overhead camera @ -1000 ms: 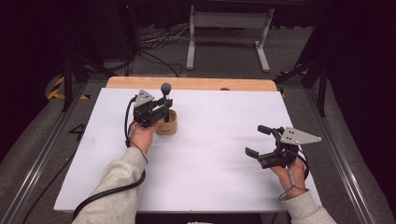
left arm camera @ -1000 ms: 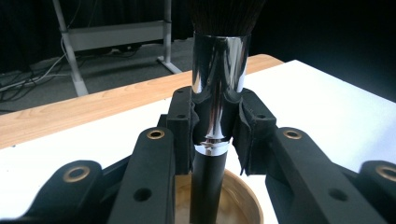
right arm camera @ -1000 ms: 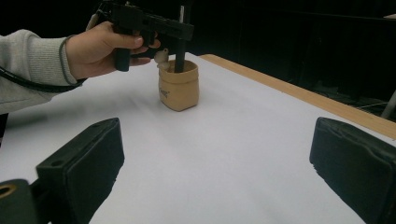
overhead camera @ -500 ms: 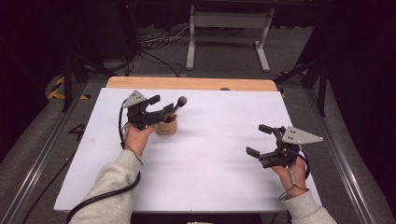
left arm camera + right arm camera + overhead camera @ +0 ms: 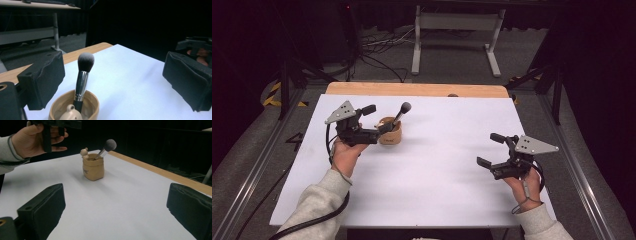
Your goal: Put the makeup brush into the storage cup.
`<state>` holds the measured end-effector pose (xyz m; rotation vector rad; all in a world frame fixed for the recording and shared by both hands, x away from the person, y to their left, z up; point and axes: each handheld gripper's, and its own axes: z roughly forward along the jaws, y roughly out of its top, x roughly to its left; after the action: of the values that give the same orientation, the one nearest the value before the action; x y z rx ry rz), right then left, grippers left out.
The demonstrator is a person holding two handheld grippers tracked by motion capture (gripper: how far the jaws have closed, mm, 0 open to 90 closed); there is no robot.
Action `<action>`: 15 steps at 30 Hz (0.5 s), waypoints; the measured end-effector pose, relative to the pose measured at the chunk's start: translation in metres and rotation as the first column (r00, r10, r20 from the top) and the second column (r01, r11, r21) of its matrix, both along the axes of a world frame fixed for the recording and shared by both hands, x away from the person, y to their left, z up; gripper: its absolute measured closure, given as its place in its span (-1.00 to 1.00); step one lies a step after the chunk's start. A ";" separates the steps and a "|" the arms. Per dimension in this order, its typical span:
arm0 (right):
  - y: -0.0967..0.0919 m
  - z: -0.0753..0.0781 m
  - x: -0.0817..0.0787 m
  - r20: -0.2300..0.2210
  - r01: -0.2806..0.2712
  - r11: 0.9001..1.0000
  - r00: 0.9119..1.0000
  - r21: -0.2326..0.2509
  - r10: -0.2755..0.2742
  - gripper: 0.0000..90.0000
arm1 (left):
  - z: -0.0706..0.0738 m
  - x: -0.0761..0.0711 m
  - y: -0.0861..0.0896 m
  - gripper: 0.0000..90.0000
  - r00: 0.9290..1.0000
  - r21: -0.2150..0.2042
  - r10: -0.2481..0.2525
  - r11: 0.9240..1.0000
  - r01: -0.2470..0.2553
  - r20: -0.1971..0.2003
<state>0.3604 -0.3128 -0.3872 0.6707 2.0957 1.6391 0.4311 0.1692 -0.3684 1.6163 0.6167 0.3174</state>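
Note:
A tan cup [image 5: 390,134] stands on the white table sheet [image 5: 437,175] at the left rear. A makeup brush [image 5: 402,111] with a silver ferrule and dark head leans in it, tilted right. My left gripper [image 5: 379,119] hovers just left of the cup, open, touching nothing. In the left gripper view the brush [image 5: 83,77] and cup [image 5: 86,106] sit between my wide jaws, nearer the left one. My right gripper [image 5: 491,150] is held open at the right front with nothing in it. From the right gripper view, the cup [image 5: 93,168] and brush [image 5: 109,145] stand far ahead, with the left hand [image 5: 35,137] beside them.
A bare wooden strip [image 5: 417,90] runs along the table's far edge. Metal rails [image 5: 259,155] flank the table on both sides. Behind it are a grey stand [image 5: 457,22] and cables on the floor. A small rounded figure [image 5: 84,152] sits on the cup's rim.
My left gripper let go of the brush and drew back to the left. The brush, upright a second ago, now leans right in the cup. The right gripper barely moved.

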 end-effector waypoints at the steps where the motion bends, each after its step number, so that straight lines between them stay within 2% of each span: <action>1: 0.000 0.000 0.000 -0.002 0.001 1.000 1.000 -0.002 -0.001 -0.96 | 0.000 -0.003 0.002 -0.90 1.000 -0.003 -0.007 1.000 0.007 -0.001; 15: -0.001 -0.002 0.001 0.005 -0.014 1.000 1.000 0.000 0.014 -1.00 | -0.004 -0.031 0.019 -0.94 0.998 0.016 -0.059 0.998 0.058 0.019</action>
<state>0.3611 -0.3136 -0.3895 0.6526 2.1010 1.6471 0.4003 0.1883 -0.3719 1.6413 0.5520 0.2952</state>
